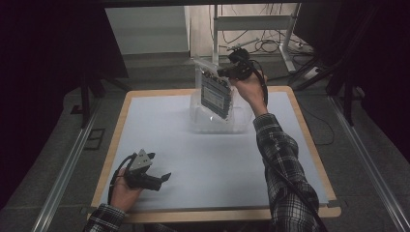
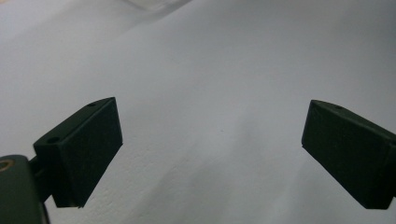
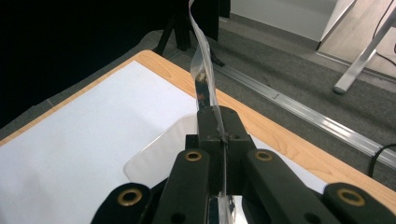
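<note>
In the high view, the right gripper (image 1: 227, 71) is holding a clear bag (image 1: 215, 89) with a dark flat card inside it, in the upper middle of the frame. The bag is hanging below and to the left of the claw, with its long axis running nearly vertical, a little tilted. Its lower end is reaching into, or just above, the clear plastic tray (image 1: 198, 123) that is standing on the white table (image 1: 203, 164) — I cannot tell if it is touching the bottom. So the coming move, as I judge it, is depending on this: the tray is lying straight under the bag, and the right hand is by far the nearer one. The left gripper (image 1: 163, 170) is resting low at the lower left of the frame, well apart from the tray.

In the left gripper view, the two black jaws are standing wide apart with nothing between them, only the white table surface (image 2: 210, 93) ahead.

In the right gripper view, the jaws are pressed together in the middle of the frame and are pinching the thin edge of the bag (image 3: 201, 70) — the bag is rising edge-on toward the top of the frame. The rim of the tray (image 3: 154, 154) is showing just left of the claw.
</note>
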The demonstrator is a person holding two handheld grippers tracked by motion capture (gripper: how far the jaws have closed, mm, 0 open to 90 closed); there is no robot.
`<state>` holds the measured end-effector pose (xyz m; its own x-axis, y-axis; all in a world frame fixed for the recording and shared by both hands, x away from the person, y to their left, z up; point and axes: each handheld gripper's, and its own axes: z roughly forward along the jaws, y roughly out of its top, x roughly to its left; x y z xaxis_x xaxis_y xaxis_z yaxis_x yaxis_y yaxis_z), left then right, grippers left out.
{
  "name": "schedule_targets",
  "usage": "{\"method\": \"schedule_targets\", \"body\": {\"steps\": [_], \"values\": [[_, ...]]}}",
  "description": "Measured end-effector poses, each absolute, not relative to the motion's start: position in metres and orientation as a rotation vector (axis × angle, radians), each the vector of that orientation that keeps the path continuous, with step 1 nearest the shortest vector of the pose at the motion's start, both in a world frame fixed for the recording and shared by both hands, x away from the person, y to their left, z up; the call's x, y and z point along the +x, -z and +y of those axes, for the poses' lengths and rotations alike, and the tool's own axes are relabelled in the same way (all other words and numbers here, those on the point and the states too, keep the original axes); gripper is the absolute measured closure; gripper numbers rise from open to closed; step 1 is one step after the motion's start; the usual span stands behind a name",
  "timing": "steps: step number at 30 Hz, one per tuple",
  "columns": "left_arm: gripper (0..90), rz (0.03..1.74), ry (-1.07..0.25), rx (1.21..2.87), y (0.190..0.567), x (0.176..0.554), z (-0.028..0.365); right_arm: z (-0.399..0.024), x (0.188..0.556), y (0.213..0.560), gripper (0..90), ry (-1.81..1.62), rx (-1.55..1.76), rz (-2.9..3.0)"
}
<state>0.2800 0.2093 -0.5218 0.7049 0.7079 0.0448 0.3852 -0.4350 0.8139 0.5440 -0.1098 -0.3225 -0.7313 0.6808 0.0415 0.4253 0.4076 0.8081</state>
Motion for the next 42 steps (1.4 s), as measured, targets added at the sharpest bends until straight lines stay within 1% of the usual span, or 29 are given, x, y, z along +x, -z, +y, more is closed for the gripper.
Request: {"method": "schedule_targets", "body": {"steps": [5,9,14,26,31,34,36,37,38,42], "values": [[4.9,0.828,-0.488,2.079,0.522,0.280,0.209,-0.112,0.546,0.328,88.9,-1.223,0.991,2.366],[5.0,0.825,-0.489,2.085,0.522,0.280,0.207,-0.122,0.551,0.333,88.8,-1.254,1.045,2.346],[5.1,0.825,-0.489,2.085,0.522,0.280,0.208,-0.127,0.553,0.334,87.4,-1.274,1.068,2.335],[5.3,0.825,-0.493,2.084,0.522,0.279,0.208,-0.142,0.551,0.331,69.6,-1.290,1.035,2.277],[4.8,0.823,-0.485,2.073,0.521,0.279,0.208,-0.147,0.546,0.329,59.5,-1.282,1.031,2.252],[4.3,0.821,-0.472,2.055,0.521,0.279,0.209,-0.148,0.542,0.329,50.3,-1.264,1.011,2.248],[4.2,0.816,-0.460,2.042,0.520,0.279,0.210,-0.149,0.540,0.328,46.1,-1.268,0.998,2.248],[4.0,0.814,-0.448,2.036,0.520,0.279,0.210,-0.149,0.538,0.327,44.6,-1.270,0.995,2.248],[2.8,0.803,-0.408,2.031,0.521,0.280,0.211,-0.150,0.537,0.327,42.6,-1.270,0.989,2.248],[0.6,0.775,-0.386,2.037,0.521,0.279,0.208,-0.151,0.531,0.327,36.4,-1.268,0.965,2.263]]}}
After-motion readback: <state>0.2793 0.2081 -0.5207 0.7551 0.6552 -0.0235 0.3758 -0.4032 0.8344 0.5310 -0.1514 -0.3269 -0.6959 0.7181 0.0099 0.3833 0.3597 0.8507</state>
